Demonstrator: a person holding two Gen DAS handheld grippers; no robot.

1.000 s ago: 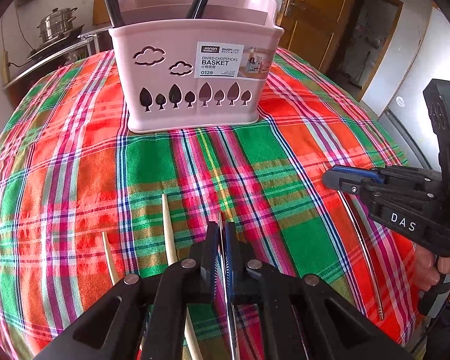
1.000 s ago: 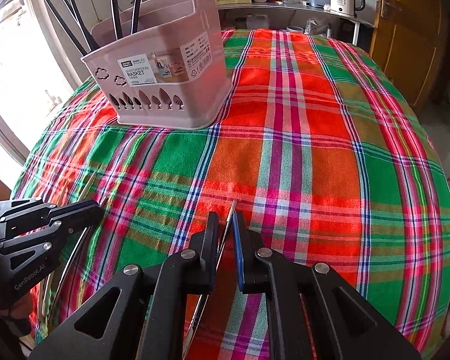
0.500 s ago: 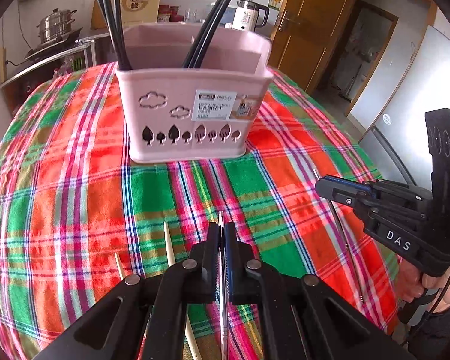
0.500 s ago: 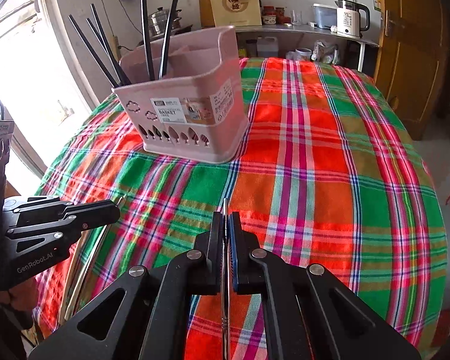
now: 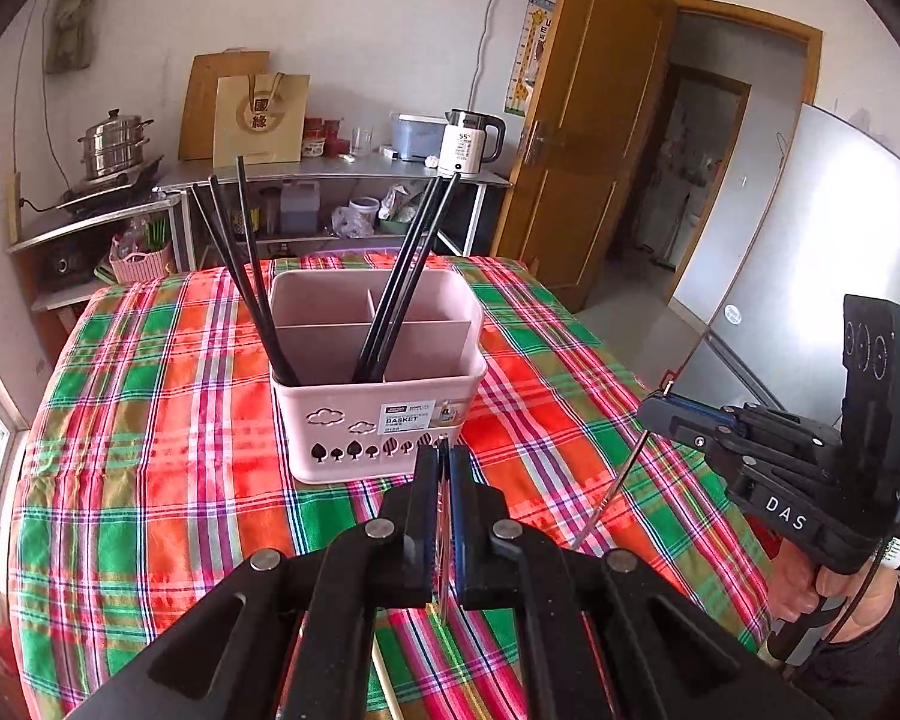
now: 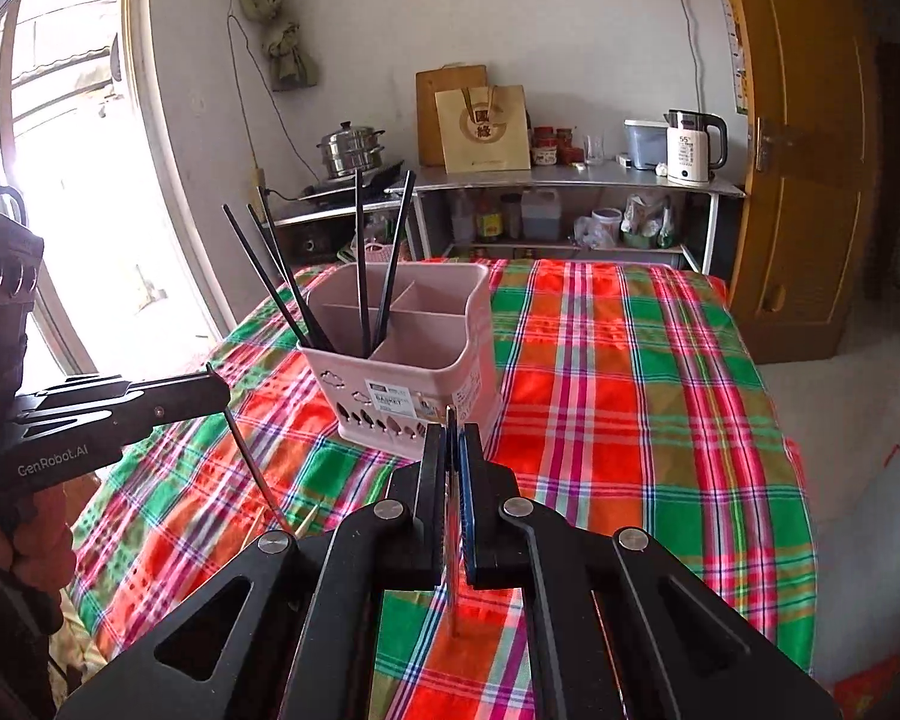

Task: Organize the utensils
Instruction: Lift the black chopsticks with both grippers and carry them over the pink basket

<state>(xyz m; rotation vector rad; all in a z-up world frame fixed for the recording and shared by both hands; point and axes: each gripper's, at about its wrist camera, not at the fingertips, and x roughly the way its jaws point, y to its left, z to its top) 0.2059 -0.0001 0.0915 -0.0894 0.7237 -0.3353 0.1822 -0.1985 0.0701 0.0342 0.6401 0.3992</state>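
Observation:
A pink divided basket (image 5: 354, 426) (image 6: 411, 369) stands mid-table on the plaid cloth, with several black chopsticks (image 5: 249, 276) (image 6: 361, 264) leaning in its back compartments. My left gripper (image 5: 444, 459) (image 6: 222, 389) is shut on a thin metal chopstick (image 5: 444, 570) (image 6: 255, 468), held in the air in front of the basket. My right gripper (image 6: 453, 435) (image 5: 660, 414) is shut on another metal chopstick (image 6: 452, 588) (image 5: 609, 492), which hangs slanted down from its tips. Both grippers hover above the cloth, side by side and apart.
Pale wooden chopsticks (image 6: 306, 525) lie on the plaid tablecloth (image 5: 150, 432) near the front edge. Behind the table stand a metal shelf with a white kettle (image 5: 468, 144), a steamer pot (image 5: 111, 144), a wooden door (image 5: 594, 138) and a window (image 6: 60, 180).
Both grippers have risen from the cloth, each lifting a metal chopstick. The right jaws closed fully on theirs. The basket now appears lower, with its inside showing.

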